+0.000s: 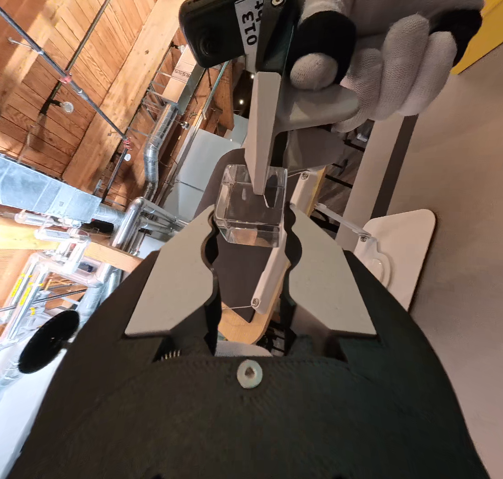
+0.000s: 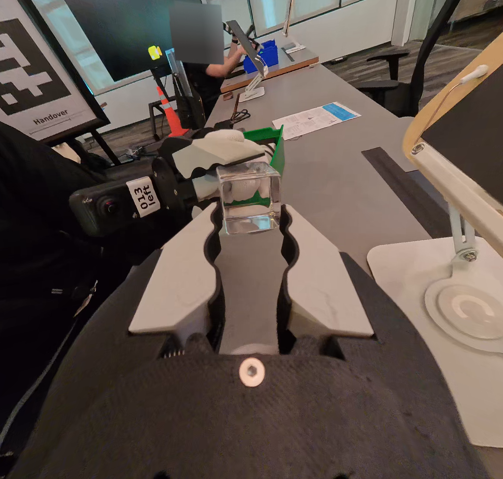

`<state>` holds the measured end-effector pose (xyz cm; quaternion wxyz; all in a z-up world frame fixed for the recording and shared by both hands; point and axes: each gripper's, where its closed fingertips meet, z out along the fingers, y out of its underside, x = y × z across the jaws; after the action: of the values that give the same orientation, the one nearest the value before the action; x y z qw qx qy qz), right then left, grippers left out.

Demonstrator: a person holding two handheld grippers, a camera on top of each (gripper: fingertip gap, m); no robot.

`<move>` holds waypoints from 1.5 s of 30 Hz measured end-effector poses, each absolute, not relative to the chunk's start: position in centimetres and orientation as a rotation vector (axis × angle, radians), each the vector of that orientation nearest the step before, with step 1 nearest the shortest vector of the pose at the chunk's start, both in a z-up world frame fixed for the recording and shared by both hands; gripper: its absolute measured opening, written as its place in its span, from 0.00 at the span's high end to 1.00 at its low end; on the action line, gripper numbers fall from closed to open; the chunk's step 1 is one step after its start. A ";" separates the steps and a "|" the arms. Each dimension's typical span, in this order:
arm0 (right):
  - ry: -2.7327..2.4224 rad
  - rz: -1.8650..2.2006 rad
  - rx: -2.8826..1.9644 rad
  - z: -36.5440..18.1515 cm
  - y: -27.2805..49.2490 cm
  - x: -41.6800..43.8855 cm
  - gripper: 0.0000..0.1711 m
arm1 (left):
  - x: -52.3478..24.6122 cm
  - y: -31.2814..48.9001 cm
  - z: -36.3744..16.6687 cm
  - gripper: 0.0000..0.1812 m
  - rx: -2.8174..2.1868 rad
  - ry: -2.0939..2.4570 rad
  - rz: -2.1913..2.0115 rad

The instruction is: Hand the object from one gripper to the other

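A clear cube (image 1: 249,218) is held in the air between both grippers. In the left wrist view my left gripper (image 1: 249,215) has its grey fingertips against the cube's two sides. The right gripper (image 1: 265,191), held by a white-gloved hand (image 1: 381,66), comes down from above with one finger over the cube's near face and the other behind it. In the right wrist view my right gripper (image 2: 250,213) grips the cube (image 2: 249,199) by its sides. The left gripper (image 2: 245,177) reaches in from the left with one finger over and one under it.
Below is a grey table (image 2: 340,193). A green bin (image 2: 277,150) stands just behind the cube. A white lamp base (image 2: 408,275) and its arm are at the right, a sheet of paper (image 2: 315,119) farther back. A person sits at the far desk. The grippers are tip to tip, or close to it.
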<state>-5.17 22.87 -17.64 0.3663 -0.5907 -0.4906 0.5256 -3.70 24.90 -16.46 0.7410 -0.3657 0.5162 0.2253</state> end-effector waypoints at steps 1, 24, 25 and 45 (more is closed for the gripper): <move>-1.262 1.355 -1.516 -17.6 22.8 -5.1 0.76 | -3.7 24.8 -16.5 0.76 -0.807 1.133 0.482; -1.791 0.051 -1.218 -21.1 22.2 -5.3 0.74 | -4.6 22.8 -21.7 0.76 -1.316 1.466 -0.060; -1.805 0.053 -1.209 -21.3 22.0 -5.3 0.75 | -4.7 22.7 -21.9 0.76 -1.321 1.478 -0.052; -1.688 0.454 -1.251 -19.5 21.4 -4.2 0.77 | -3.9 22.3 -18.4 0.61 -1.132 1.374 0.099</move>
<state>-4.17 21.37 -19.53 0.4761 -0.5117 -0.6906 0.1860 -3.94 22.34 -18.44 0.6282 -0.4940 0.5996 0.0432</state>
